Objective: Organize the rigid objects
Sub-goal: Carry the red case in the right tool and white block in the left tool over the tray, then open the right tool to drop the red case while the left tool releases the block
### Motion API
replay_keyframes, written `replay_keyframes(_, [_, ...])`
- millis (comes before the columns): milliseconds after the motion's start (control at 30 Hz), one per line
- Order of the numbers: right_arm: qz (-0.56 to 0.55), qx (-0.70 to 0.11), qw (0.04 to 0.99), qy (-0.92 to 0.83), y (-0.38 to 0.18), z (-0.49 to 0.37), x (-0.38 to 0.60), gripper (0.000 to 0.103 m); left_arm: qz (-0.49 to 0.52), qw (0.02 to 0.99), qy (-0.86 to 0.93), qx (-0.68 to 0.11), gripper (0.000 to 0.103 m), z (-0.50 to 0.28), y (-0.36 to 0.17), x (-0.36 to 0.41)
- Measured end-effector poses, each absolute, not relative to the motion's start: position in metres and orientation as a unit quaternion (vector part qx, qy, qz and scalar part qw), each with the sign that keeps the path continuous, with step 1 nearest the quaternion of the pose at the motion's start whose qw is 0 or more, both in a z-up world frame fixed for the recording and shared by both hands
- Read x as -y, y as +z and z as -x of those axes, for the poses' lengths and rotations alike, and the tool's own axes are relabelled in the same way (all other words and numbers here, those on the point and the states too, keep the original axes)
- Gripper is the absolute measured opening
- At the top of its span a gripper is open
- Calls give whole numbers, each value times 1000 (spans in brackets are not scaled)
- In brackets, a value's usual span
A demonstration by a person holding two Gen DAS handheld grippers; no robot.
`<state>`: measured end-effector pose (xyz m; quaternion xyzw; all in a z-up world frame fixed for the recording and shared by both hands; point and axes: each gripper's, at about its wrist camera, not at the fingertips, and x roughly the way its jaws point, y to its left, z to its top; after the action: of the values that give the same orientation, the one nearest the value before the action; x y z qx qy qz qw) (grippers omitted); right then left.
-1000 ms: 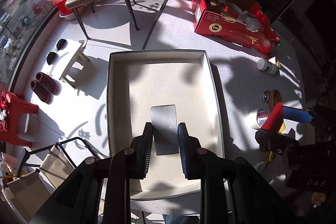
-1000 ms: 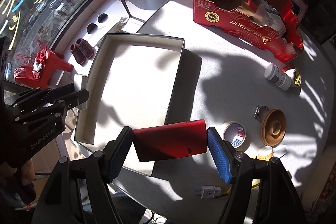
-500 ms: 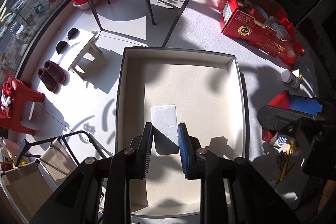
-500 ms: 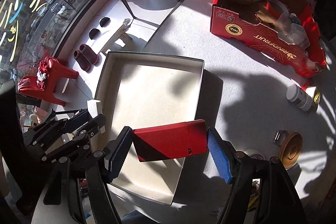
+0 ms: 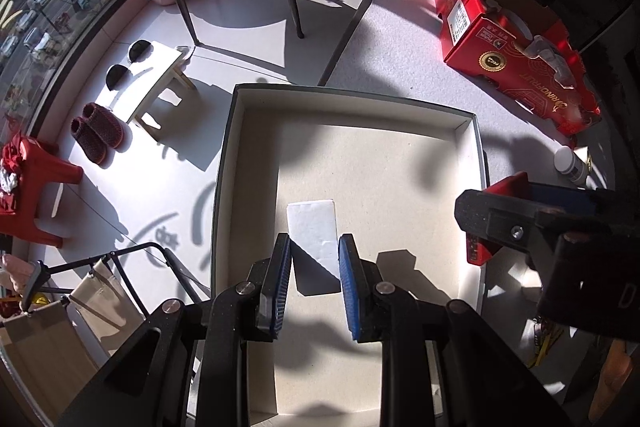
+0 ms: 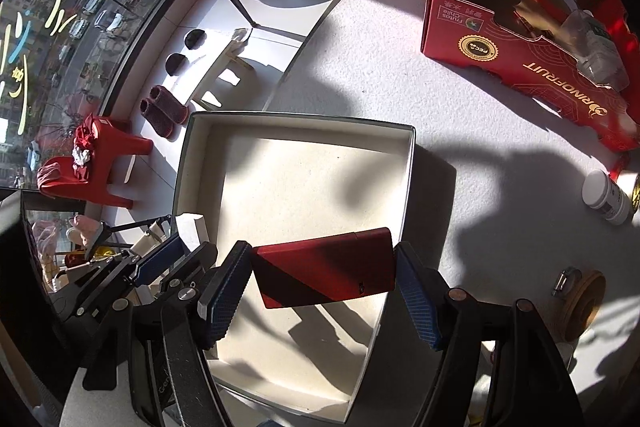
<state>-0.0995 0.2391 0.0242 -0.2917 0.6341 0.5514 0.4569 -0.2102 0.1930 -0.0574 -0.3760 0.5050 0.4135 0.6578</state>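
1. Left gripper (image 5: 313, 281): jaws clamped on a flat white box (image 5: 313, 227), held above the floor of the open tray box (image 5: 224, 163).
2. Right gripper (image 6: 322, 291): jaws clamped on a red box (image 6: 326, 267), held over the tray's near right corner.
3. Tray box sits on grey table (image 6: 460, 155); white bottle (image 6: 606, 197) lies well right.

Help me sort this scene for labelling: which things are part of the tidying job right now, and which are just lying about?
In the job: white box in left gripper; red box in right gripper; open tray.

Lying about: red fruit carton, white bottle, wooden disc.
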Motion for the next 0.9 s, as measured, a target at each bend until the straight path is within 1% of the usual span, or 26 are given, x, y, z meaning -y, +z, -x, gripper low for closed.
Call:
replay_keyframes(600, [322, -630, 451, 544, 0, 109, -257, 73, 384, 647, 417, -510, 27, 211, -76, -198])
replay_keyframes(667, [327, -629, 450, 543, -3, 110, -257, 73, 380, 648, 413, -515, 38, 209, -81, -197])
replay_keyframes(733, [328, -632, 452, 538, -8, 109, -257, 73, 378, 647, 416, -516, 73, 209, -83, -195])
replay_keyframes(767, [325, -635, 450, 537, -9, 108, -256, 73, 376, 648, 419, -513, 79, 210, -83, -195])
replay_keyframes(833, [318, -638, 447, 540, -9, 106, -256, 74, 376, 649, 420, -511, 84, 212, -84, -194])
replay_keyframes(867, [317, -637, 449, 541, -8, 105, -255, 77, 378, 645, 416, -518, 86, 211, -86, -195])
replay_keyframes(900, [318, -635, 453, 540, -6, 104, -255, 84, 380, 641, 413, -524, 93, 211, -88, -195])
